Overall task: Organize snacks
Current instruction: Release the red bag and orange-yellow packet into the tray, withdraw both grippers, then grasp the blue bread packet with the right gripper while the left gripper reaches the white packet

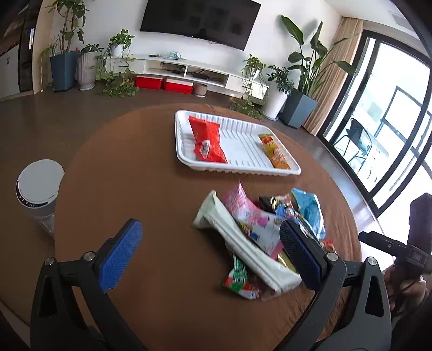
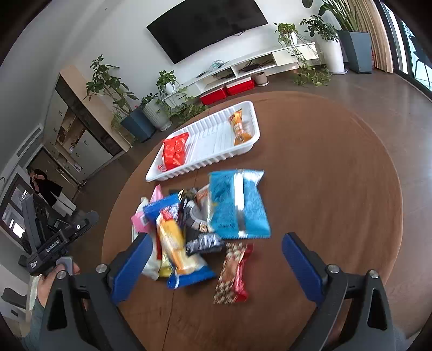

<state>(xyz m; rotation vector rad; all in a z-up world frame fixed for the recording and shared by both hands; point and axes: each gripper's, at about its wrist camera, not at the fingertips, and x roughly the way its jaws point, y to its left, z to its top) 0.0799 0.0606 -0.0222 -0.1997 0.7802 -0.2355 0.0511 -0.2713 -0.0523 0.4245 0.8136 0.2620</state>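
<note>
The left gripper (image 1: 210, 251) hangs with jaws wide apart above a heap of snack packets (image 1: 259, 237); beyond it, a white tray (image 1: 237, 147) holds 2 packets.

This is a home living room. A wall-mounted television (image 1: 199, 20) hangs above a low white media console (image 1: 189, 71), with potted houseplants (image 1: 307, 78) lined along the wall. Beige curtains (image 1: 334, 73) frame sliding glass doors (image 1: 378, 113) onto a balcony, and a round wooden table (image 2: 324, 189) stands in the foreground.

White ribbed tray (image 1: 237, 167) — red packet (image 1: 208, 139), orange packet (image 1: 274, 152) — brown table (image 1: 140, 172).
</note>
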